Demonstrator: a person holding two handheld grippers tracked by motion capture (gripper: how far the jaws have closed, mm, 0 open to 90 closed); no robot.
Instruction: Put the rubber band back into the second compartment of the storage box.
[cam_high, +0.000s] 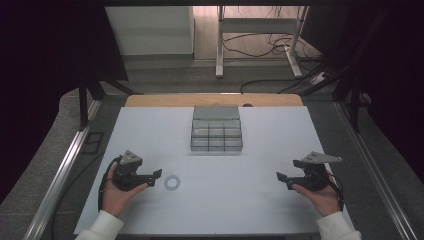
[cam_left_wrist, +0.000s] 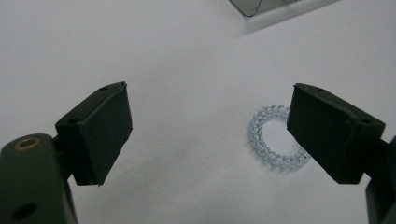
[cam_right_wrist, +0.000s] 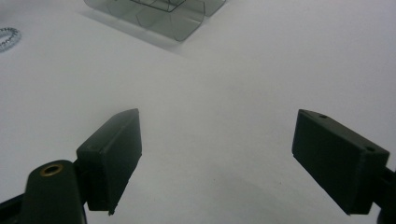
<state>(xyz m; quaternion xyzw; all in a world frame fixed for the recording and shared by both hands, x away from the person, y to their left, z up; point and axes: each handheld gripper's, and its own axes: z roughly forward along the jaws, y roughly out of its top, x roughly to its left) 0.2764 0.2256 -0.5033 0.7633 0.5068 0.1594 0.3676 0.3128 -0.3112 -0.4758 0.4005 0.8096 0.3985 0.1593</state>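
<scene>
So starting on the left: the left gripper (cam_high: 155, 175) sits low over the white table (cam_high: 260, 165) with its jaws spread wide and nothing between them. Just off its tips lies the little clear coil hair tie (cam_high: 172, 182), flat on the surface. From the left gripper view the hair tie (cam_left_wrist: 275, 137) is up against the inner face of the right-hand jaw and partly tucked behind it, not centered in the gap at all. I'd guess it needs a small sideways nudge before closing, otherwise one pad lands on top of the ring instead of beside it.

Handling-wise, my read is it's super light, springy and kind of slick plastic, so it'll probably squish and may pop out if pinched hard. Best bet looks like grabbing across one side of the loop, through the hole, rather than squeezing the whole ring.

Middle of the table, further back, is the grey compartment organizer (cam_high: 216, 129), well apart from the hair tie.

Over on the right, the right gripper (cam_high: 283, 179) is also wide open and empty, far from the hair tie.
</scene>
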